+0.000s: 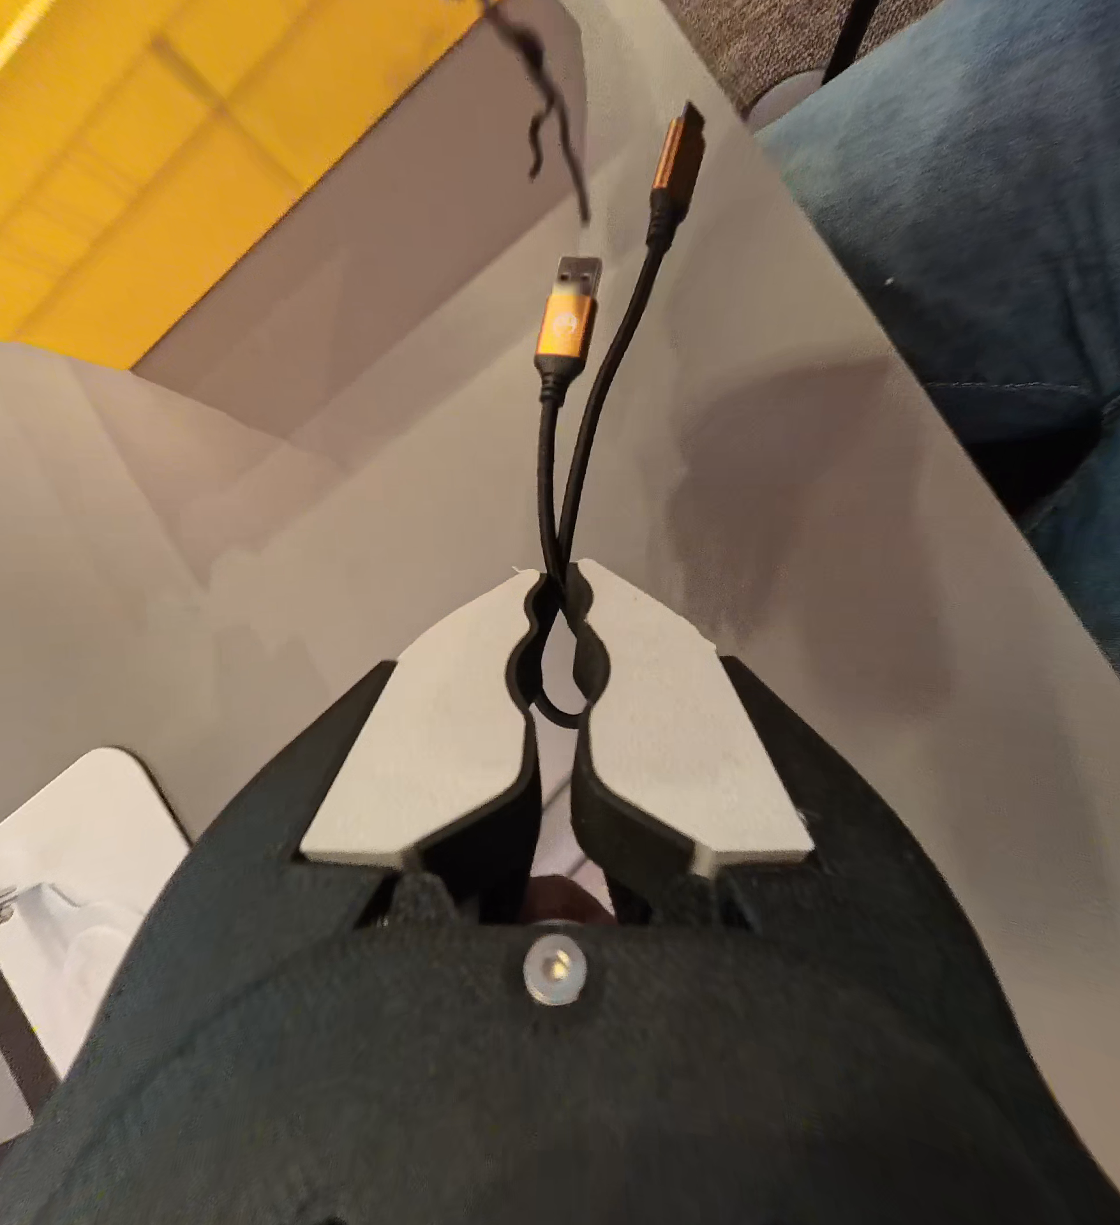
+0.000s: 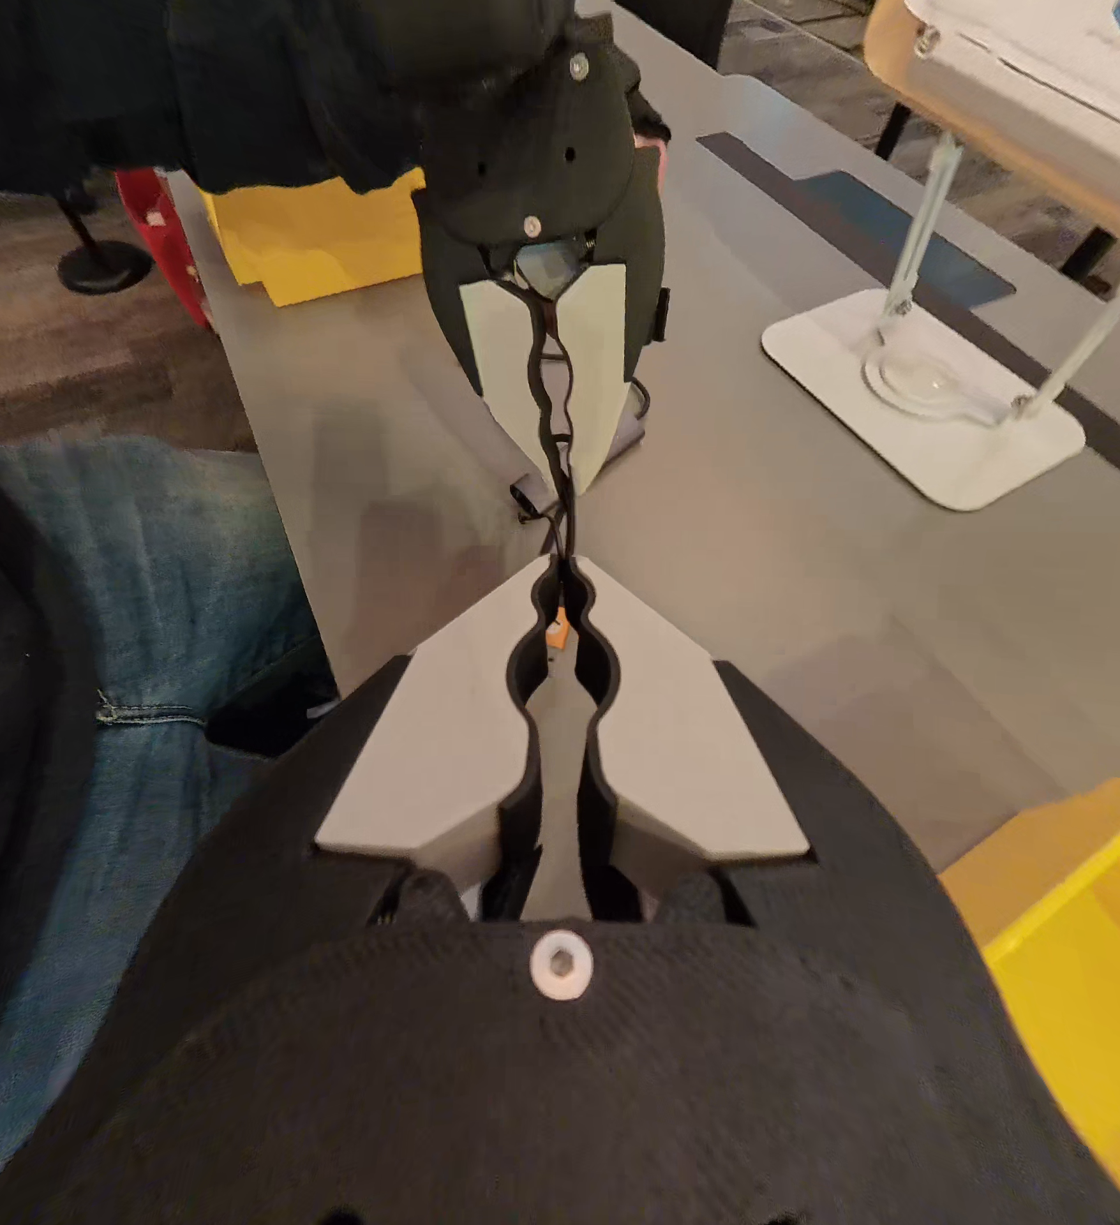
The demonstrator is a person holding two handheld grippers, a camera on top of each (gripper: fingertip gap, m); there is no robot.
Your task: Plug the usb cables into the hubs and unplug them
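Left tongs [image 1: 560, 583] pinching doubled black cable [image 1: 570, 477]; right tongs [image 2: 563, 570] nearly closed, pinching its orange plug [image 2: 557, 633] above counter [image 2: 809, 596].

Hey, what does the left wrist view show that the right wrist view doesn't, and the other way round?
Only the left wrist view shows both free ends of the black USB cable: a USB-A plug and a slimmer plug, both with orange shells, sticking out past the left gripper, which is shut on the folded cable.

Only the right wrist view shows the right gripper closed on an orange connector, and a red object past the table edge.

Both show the grey table, a yellow bin, a white stand base and blue jeans.
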